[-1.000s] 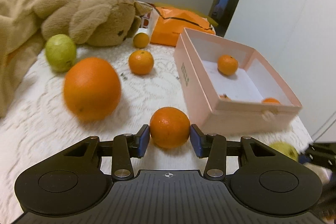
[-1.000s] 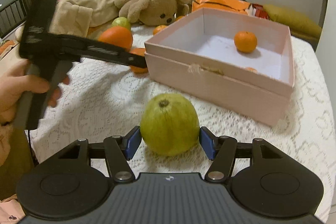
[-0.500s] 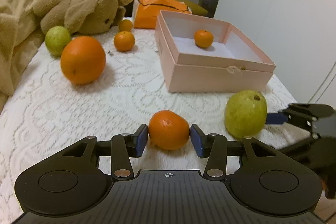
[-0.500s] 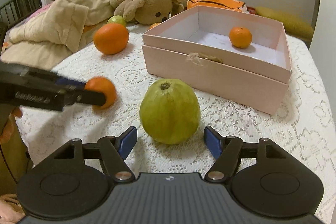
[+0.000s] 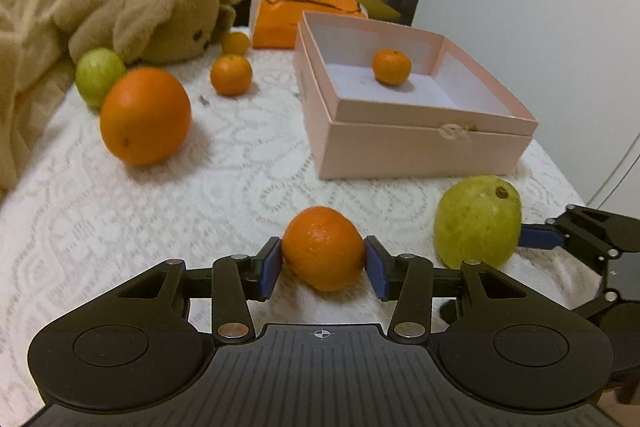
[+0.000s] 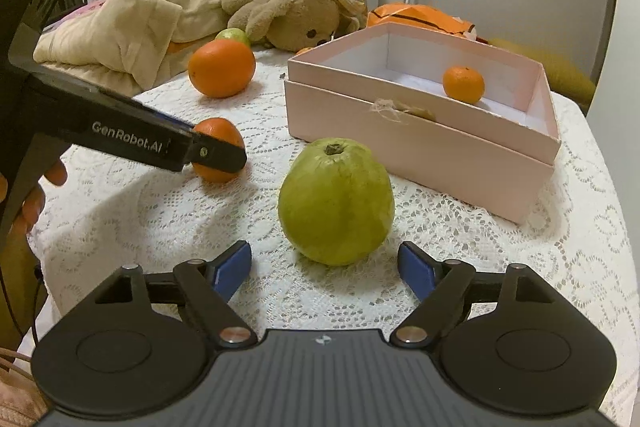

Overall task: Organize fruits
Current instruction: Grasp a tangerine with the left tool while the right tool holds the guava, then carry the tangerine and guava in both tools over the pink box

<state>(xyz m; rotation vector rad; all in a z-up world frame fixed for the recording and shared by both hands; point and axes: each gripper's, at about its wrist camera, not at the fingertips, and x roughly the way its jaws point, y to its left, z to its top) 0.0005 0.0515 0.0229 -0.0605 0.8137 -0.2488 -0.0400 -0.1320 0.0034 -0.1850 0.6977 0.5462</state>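
Note:
My left gripper (image 5: 323,267) is shut on a small orange mandarin (image 5: 323,253) that rests on the white lace tablecloth (image 5: 200,187); it also shows in the right wrist view (image 6: 218,153). My right gripper (image 6: 325,267) is open, its pads apart on either side of a green guava (image 6: 335,201) that stands free on the cloth, just ahead of the pads. The guava also shows in the left wrist view (image 5: 478,221). An open pink box (image 5: 416,143) holds a mandarin (image 5: 391,66).
A large orange (image 5: 145,115), a second green guava (image 5: 99,75) and two small mandarins (image 5: 231,75) lie at the back left. A stuffed bear (image 5: 160,23), a beige blanket (image 6: 120,27) and an orange bag (image 5: 304,11) are behind. The table edge runs close on the right.
My right gripper has opened and drawn back, leaving the guava standing on the cloth. My left gripper has pulled back towards the near edge and closed tighter on the mandarin.

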